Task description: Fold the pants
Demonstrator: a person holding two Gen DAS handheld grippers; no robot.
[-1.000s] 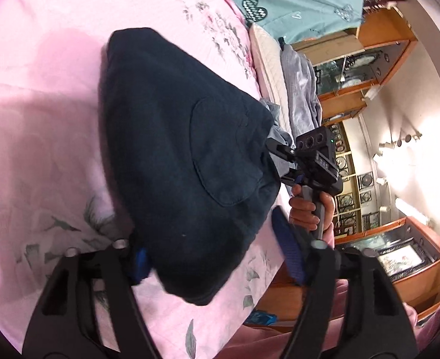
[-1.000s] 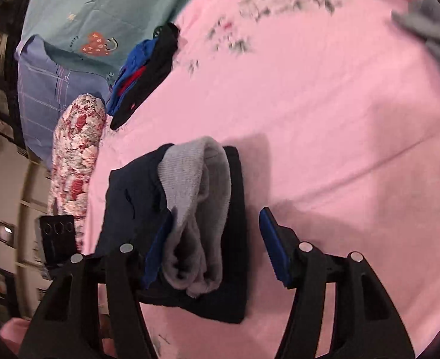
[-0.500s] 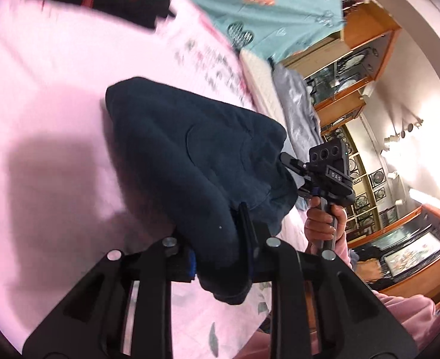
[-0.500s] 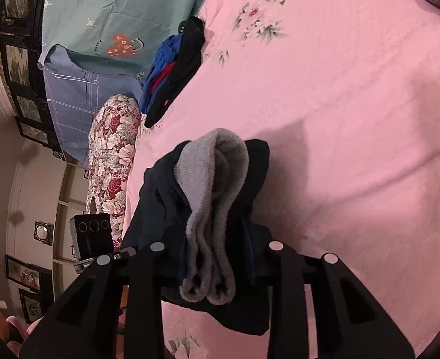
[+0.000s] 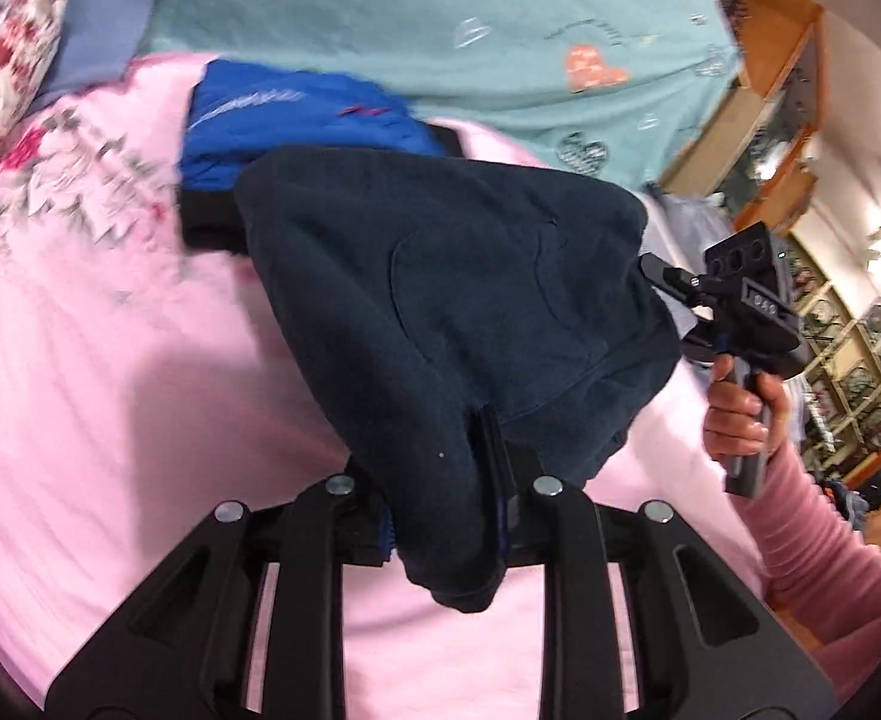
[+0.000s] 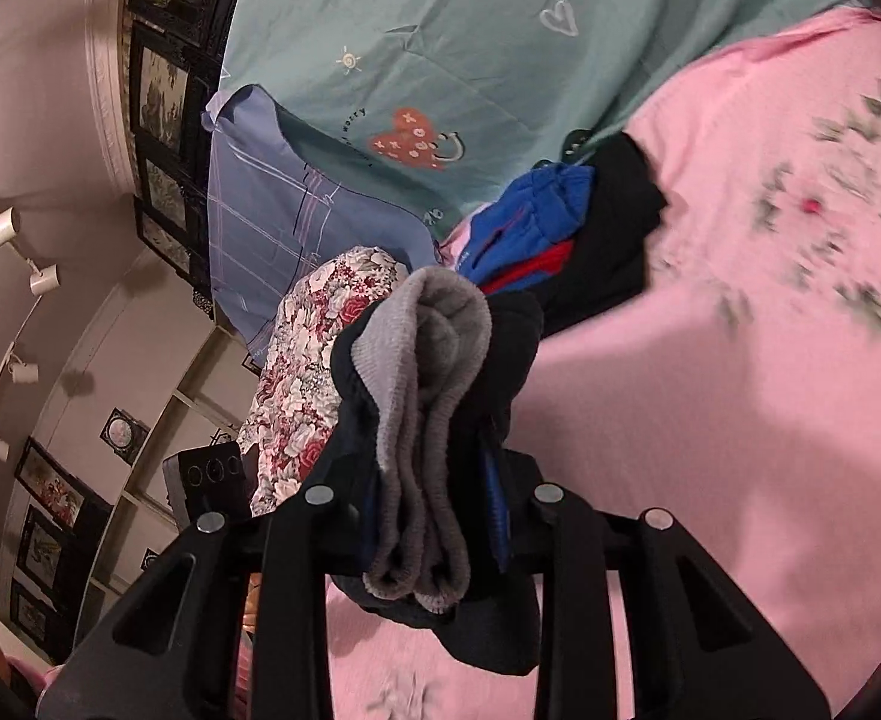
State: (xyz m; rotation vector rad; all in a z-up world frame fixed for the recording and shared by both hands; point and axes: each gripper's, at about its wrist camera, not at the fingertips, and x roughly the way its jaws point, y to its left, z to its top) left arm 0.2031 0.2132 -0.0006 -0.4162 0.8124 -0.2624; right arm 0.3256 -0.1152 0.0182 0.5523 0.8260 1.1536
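Observation:
The folded dark navy pants [image 5: 458, 300] hang lifted above the pink bed sheet [image 5: 110, 396], a round pocket seam facing the left wrist view. My left gripper [image 5: 443, 531] is shut on their near edge. The right wrist view shows the pants' [image 6: 512, 336] grey ribbed waistband [image 6: 425, 396] bunched between the fingers of my right gripper [image 6: 434, 534], which is shut on it. The right gripper [image 5: 674, 282] also appears in the left wrist view at the pants' far end, with a hand [image 5: 740, 414] in a pink sleeve holding it.
A stack of folded clothes, blue on black [image 5: 296, 114], lies on the sheet just beyond the pants, seen too in the right view [image 6: 566, 228]. Behind it are a teal quilt [image 5: 440, 18], a floral pillow [image 6: 308, 384] and wooden cabinets [image 5: 770, 138].
Both grippers closed on opposite ends of the folded pants, then lifted them off the sheet and carried them toward the stack of folded clothes near the teal quilt.

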